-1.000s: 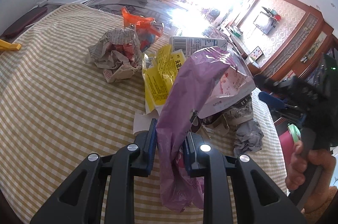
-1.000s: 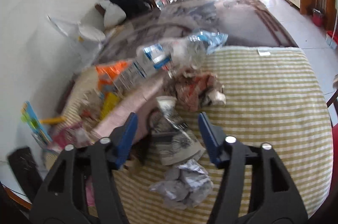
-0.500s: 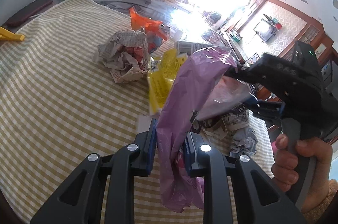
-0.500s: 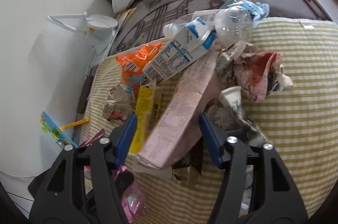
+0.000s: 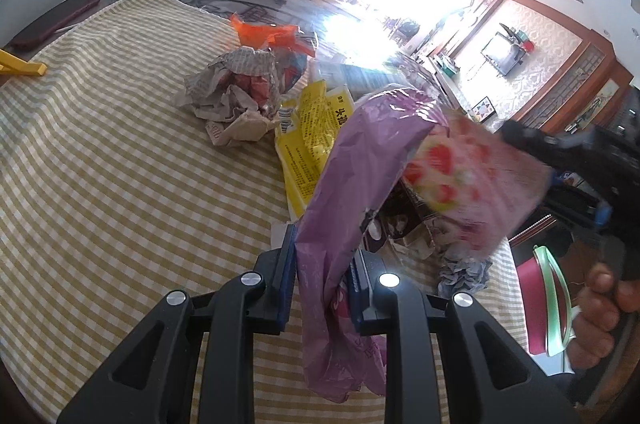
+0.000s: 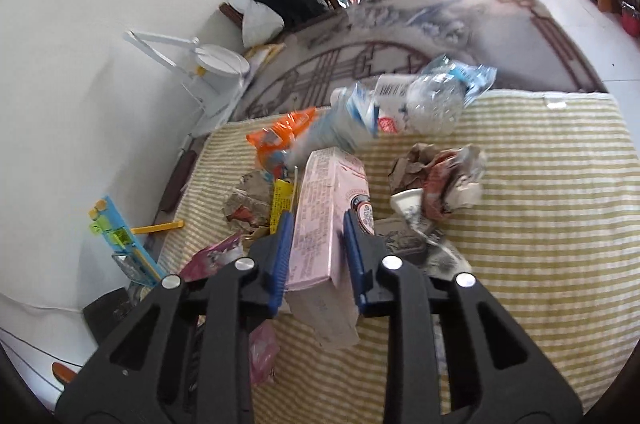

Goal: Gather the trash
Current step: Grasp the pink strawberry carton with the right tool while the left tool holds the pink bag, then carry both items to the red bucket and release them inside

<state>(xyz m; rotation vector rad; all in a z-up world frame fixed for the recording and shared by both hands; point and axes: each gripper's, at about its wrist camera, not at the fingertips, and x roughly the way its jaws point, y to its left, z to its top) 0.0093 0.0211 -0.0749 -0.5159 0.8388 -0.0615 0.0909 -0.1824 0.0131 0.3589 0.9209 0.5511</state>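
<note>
Left tongs (image 5: pixel 322 274): I have them clamped narrow on the purple plastic bag (image 5: pixel 352 184), which stands up between the blue pads and hangs down below them.
Bag mouth: open toward my right, lifted over the checked cloth on the counter (image 5: pixel 120 184).
Right tongs (image 6: pixel 316 256): I have them closed on the pink carton (image 6: pixel 324 220), gripping its two long sides near the lower end.
Pink carton: in the left wrist view it shows blurred, with a strawberry print (image 5: pixel 468 184), right at the mouth of the purple bag; I cannot tell whether it is inside yet.
Yellow wrapper (image 5: pixel 312 140): flat on the cloth, just behind the purple bag.
Crumpled newspaper (image 5: pixel 236 96): beyond the yellow wrapper, further from the bag.
Orange packet (image 5: pixel 268 34): behind the newspaper, at the far edge of the cloth.
Clear plastic bottle (image 6: pixel 432 100): beyond the pink carton's far end, at the cloth's far edge.
Second paper wad (image 6: pixel 440 180): right of the pink carton, with a small white cup (image 6: pixel 408 202) touching it.
</note>
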